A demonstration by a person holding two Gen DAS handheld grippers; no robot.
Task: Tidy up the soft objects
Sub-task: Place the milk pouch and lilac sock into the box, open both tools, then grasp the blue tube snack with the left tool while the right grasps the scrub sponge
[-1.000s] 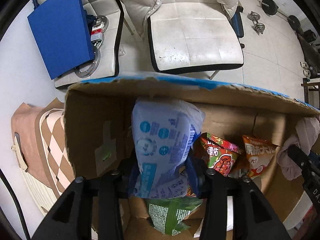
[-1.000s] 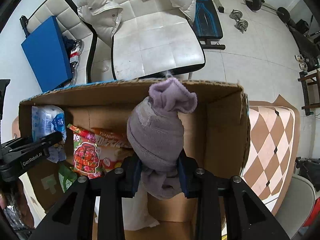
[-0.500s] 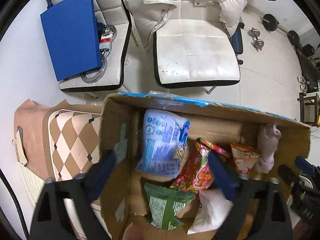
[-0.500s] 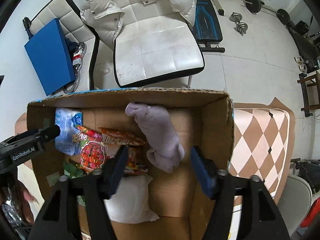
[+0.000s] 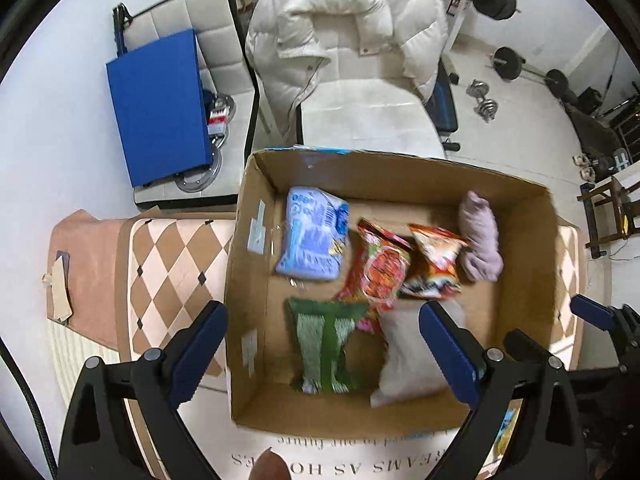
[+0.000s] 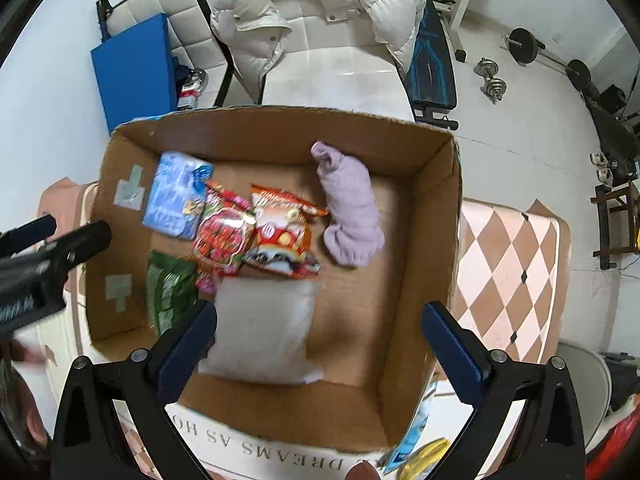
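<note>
An open cardboard box [image 5: 256,280] [image 6: 436,240] holds the soft objects. A blue tissue pack [image 5: 312,236] [image 6: 176,196] lies at its back left. A lilac cloth bundle [image 5: 478,238] [image 6: 352,212] lies at its back right. Red [image 5: 380,268] [image 6: 224,236] and orange [image 5: 434,260] [image 6: 284,236] snack bags lie between them, with a green bag [image 5: 326,344] [image 6: 170,288] and a white pillow pack [image 5: 416,360] [image 6: 264,332] in front. My left gripper [image 5: 324,344] and right gripper [image 6: 320,344] are open and empty above the box's near side.
The box stands on a checkered cloth [image 5: 172,264] [image 6: 508,272]. Behind it are a white chair with a puffer jacket [image 5: 348,44] [image 6: 316,4] and a chair holding a blue board [image 5: 160,100] [image 6: 134,68]. Dumbbells [image 5: 482,100] lie on the floor at right.
My left gripper let go of the tissue pack and my right let go of the lilac bundle. Both now lie in the box. Both grippers opened wide and rose back.
</note>
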